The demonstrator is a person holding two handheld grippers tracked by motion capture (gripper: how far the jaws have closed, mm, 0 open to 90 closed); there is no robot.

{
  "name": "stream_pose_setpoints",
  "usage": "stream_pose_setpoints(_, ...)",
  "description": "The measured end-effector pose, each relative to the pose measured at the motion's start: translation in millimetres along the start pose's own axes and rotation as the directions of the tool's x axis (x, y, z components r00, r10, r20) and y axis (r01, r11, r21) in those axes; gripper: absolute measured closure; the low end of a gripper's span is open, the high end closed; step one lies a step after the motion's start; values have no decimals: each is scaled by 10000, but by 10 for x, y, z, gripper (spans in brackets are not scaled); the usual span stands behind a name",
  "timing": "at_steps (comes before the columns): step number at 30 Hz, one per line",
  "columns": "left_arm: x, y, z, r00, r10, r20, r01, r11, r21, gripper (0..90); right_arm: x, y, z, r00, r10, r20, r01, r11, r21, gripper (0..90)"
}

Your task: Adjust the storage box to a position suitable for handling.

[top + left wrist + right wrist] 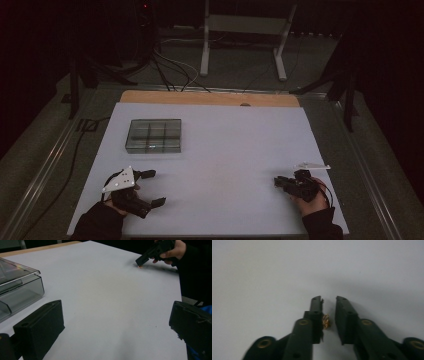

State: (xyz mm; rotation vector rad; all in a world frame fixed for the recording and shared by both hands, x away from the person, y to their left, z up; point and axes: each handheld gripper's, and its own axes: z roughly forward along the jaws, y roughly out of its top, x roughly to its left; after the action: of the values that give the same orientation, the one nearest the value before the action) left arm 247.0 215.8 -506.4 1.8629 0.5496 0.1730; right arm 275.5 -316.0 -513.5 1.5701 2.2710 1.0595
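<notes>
A tiny golden thing [326, 321] lies on the white sheet between the jaws of my right gripper [329, 300], close against the left pad, with a gap to the other pad. The jaws stand slightly apart and point down at the sheet. In the high view the right gripper [278, 182] is at the front right, held by a hand. From the left gripper view the right gripper [140, 262] sits far off, just above the golden thing [140, 266]. My left gripper [155, 188] rests at the front left, wide open with nothing between its jaws [115, 322].
A clear lidded compartment box [153, 135] stands at the back left of the white sheet [225, 140], near the left gripper's left jaw in its own view [20, 285]. A wooden table edge [210, 98] runs behind. Cables and a white frame stand on the floor beyond.
</notes>
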Motion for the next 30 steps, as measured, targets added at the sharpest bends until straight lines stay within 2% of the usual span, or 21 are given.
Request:
stream_pose_setpoints(5, 0, 7, 3, 10000, -25, 39, 25, 10000, 31, 14, 11, 32, -76, 10000, 81, 12, -80, 9978, -665, 562)
stream_pose_setpoints(8, 1, 26, 2, 10000, 0, -6, 1, 10000, 82, 14, 46, 52, -121, 9994, 183, -280, -212, 9940, -1070, 459)
stream_pose_setpoints(13, 36, 90, -16, 9998, 58, 200, -61, 9999, 158, 14, 156, 86, -182, 9949, 347, -951, -502, 9850, -1650, 298)
stream_pose_setpoints(16, 78, 132, -28, 9999, 100, 99, -103, 9994, 327, 14, 231, 102, -217, 9924, 198, -1218, -446, 9779, -2044, 211)
stream_pose_setpoints(17, 97, 147, -31, 9999, 72, 95, -76, 9993, 355, 14, 246, 104, -220, 9898, 20, -1422, -325, 9767, -2124, 173)
stream_pose_setpoints(23, 234, 225, -57, 9999, -80, 125, 73, 9988, 477, 14, 297, 96, -212, 9823, -494, -1806, 43, 9702, -2422, 145)
stream_pose_setpoints(25, 297, 241, -70, 9997, -242, 52, 240, 9990, 373, 14, 318, 99, -214, 9804, -707, -1838, 233, 9684, -2481, 134)
stream_pose_setpoints(27, 362, 263, -87, 9994, -358, -2, 358, 9990, 253, 14, 344, 95, -216, 9773, -1049, -1842, 549, 9646, -2578, 61)
stream_pose_setpoints(30, 455, 322, -128, 9988, -388, -304, 392, 9992, 126, 14, 364, 100, -210, 9744, -1198, -1901, 684, 9640, -2570, 44)
